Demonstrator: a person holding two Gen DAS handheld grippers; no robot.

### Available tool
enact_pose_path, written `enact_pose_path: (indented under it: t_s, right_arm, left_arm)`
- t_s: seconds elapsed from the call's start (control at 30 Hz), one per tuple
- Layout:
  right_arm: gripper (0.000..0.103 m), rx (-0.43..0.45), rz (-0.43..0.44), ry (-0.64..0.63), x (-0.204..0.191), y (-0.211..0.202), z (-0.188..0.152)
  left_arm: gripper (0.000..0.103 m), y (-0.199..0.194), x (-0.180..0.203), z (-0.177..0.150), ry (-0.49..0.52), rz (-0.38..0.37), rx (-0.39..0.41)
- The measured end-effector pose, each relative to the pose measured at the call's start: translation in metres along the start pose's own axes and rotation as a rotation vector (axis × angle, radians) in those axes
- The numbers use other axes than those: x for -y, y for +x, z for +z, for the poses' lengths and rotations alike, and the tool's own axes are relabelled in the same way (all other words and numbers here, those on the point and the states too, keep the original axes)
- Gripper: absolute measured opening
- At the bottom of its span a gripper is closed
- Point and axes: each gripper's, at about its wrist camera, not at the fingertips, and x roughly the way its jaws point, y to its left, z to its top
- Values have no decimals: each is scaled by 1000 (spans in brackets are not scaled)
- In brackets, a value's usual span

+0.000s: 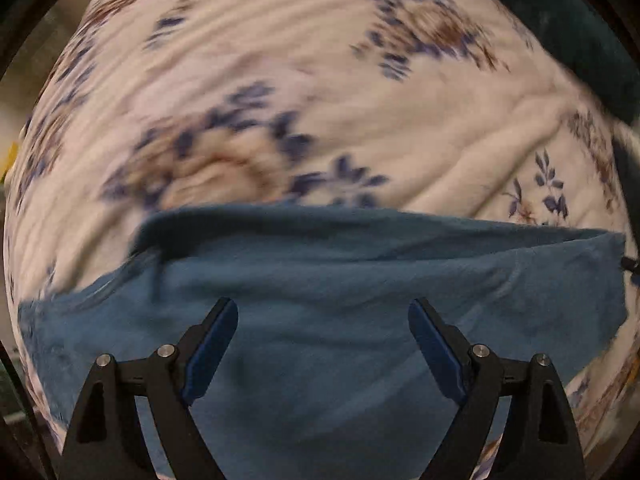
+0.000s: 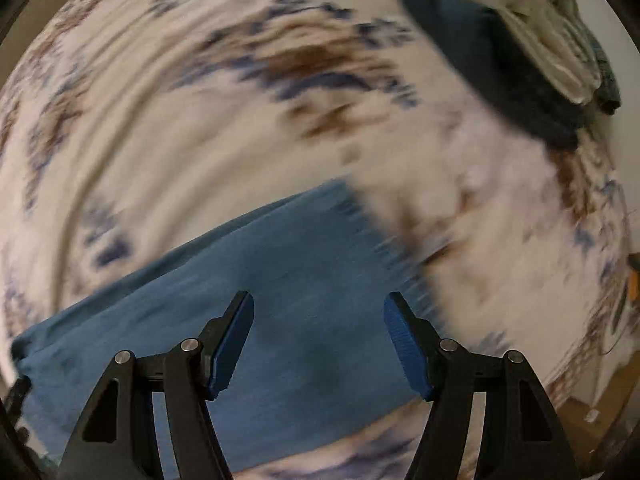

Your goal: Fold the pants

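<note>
Left gripper [image 1: 323, 312] and right gripper [image 2: 319, 306] both hang released over the blue pants [image 1: 320, 280], jaws spread wide, nothing between the pads. Pants lie flat on the floral bedspread [image 1: 280, 60], folded edge running across just ahead of the fingers, bare spread beyond. Far right: a dark garment [image 2: 500, 64] and a stack of light folded clothes [image 2: 544, 28].

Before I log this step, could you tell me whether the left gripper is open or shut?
Open. The left gripper has its pads spread wide, nothing pinched between them; the blue pants lie on the floral sheet below.
</note>
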Motion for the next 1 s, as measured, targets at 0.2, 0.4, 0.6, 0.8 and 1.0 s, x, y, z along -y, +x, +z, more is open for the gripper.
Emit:
enact_pose_path:
  t_s: [0.2, 0.4, 0.6, 0.8, 1.0]
  right_arm:
    - [65, -28, -8, -132, 17, 38, 33]
    - [16, 70, -30, -257, -5, 27, 27]
    - [15, 193, 34, -184, 25, -16, 16]
    - [14, 289, 86, -130, 17, -58, 0]
    - [17, 56, 57, -82, 7, 5, 32]
  left_arm:
    - [85, 32, 35, 24, 102, 90, -32]
    - [3, 37, 46, 28, 182, 66, -18]
    - [1, 6, 29, 33, 128, 103, 96]
    - [1, -9, 5, 54, 61, 117, 144]
    - [20, 1, -2, 38, -29, 22, 54]
